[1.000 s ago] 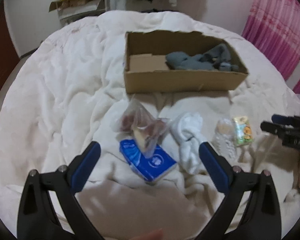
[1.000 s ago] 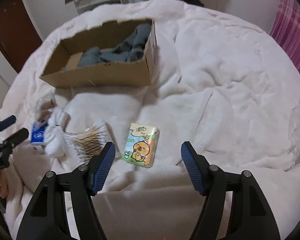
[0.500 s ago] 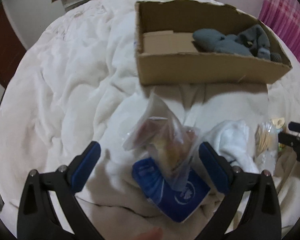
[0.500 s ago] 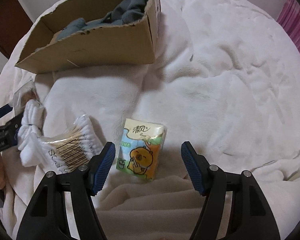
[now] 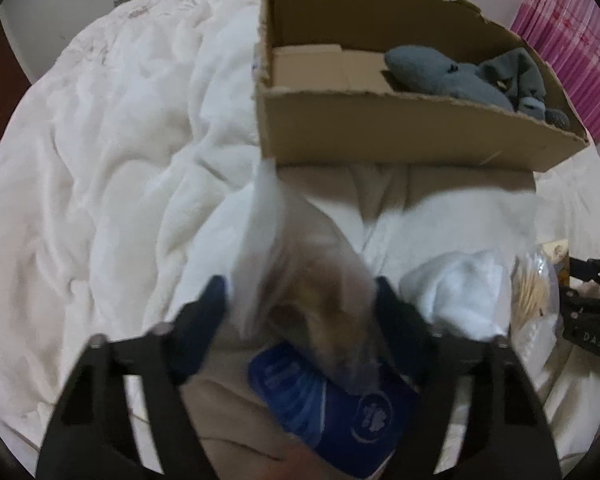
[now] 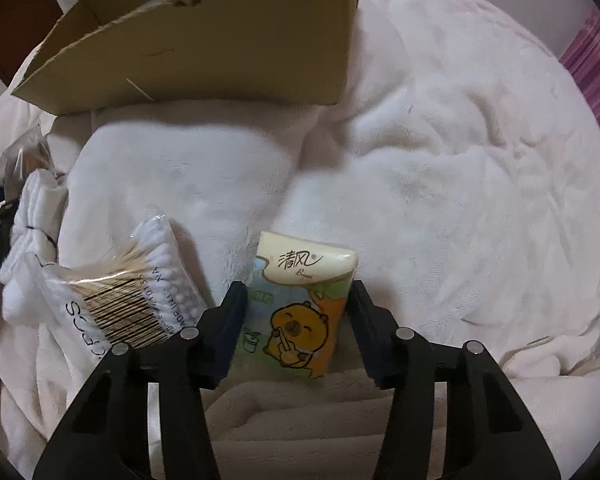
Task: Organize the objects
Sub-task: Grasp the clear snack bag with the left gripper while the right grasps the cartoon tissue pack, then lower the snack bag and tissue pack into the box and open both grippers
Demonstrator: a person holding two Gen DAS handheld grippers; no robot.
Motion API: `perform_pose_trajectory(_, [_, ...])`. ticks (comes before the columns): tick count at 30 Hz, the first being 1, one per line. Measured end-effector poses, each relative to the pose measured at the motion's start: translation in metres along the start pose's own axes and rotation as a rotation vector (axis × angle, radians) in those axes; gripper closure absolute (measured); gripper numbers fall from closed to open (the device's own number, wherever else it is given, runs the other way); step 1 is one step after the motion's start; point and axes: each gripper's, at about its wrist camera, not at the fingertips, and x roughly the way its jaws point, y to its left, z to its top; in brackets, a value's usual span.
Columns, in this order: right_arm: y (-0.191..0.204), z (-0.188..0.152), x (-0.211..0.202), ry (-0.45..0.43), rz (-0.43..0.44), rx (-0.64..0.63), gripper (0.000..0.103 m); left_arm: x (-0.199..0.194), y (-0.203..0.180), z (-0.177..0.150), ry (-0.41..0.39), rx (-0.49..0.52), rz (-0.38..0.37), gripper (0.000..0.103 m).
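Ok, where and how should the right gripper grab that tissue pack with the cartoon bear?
Grip the tissue pack across its two long edges, coming down from above. It lies flat on the blanket, long axis along the right gripper fingers, which already straddle its lower half. Closing there keeps clear of the cotton swabs.

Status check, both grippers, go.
Left gripper open around clear bag. Right gripper open, straddling tissue pack. Box ahead, nothing blocking.

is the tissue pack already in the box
No, the tissue pack lies on the blanket between the open jaws of the right gripper, in front of the box.
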Motion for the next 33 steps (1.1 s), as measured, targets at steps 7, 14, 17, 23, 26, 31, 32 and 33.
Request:
perform_pose_trajectory(7, [-0.010, -0.016, -0.027, -0.109, 0.019, 0.039, 0.052, -0.020, 0.001, -0.005, -0.051, 0.000, -0.006, 0.062])
perform_pose_trajectory(14, [-0.013, -0.024, -0.053, -0.202, 0.051, 0.074, 0.052, -0.046, 0.003, -0.015, -0.126, 0.015, -0.046, 0.075])
perform_pose_trajectory(17, [-0.011, -0.024, -0.057, -0.214, 0.060, 0.077, 0.052, -0.056, 0.001, -0.015, -0.158, 0.035, -0.070, 0.092])
perform_pose_trajectory(23, [-0.003, -0.025, -0.064, -0.225, 0.073, 0.080, 0.052, -0.061, 0.008, -0.014, -0.177, 0.051, -0.067, 0.093])
perform_pose_trajectory(26, [-0.004, -0.027, -0.063, -0.222, 0.073, 0.080, 0.052, -0.039, 0.008, -0.014, -0.088, 0.076, -0.092, 0.082])
perform_pose_trajectory(31, [-0.001, -0.028, -0.060, -0.212, 0.082, 0.067, 0.052, -0.035, 0.014, -0.004, -0.095, 0.094, -0.056, 0.067])
perform_pose_trajectory(32, [-0.001, -0.028, -0.060, -0.212, 0.082, 0.067, 0.052, -0.036, 0.012, -0.002, -0.114, 0.107, -0.045, 0.051])
perform_pose_trajectory(33, [-0.001, -0.028, -0.058, -0.209, 0.085, 0.066, 0.052, -0.037, 0.010, 0.000, -0.128, 0.120, -0.035, 0.022])
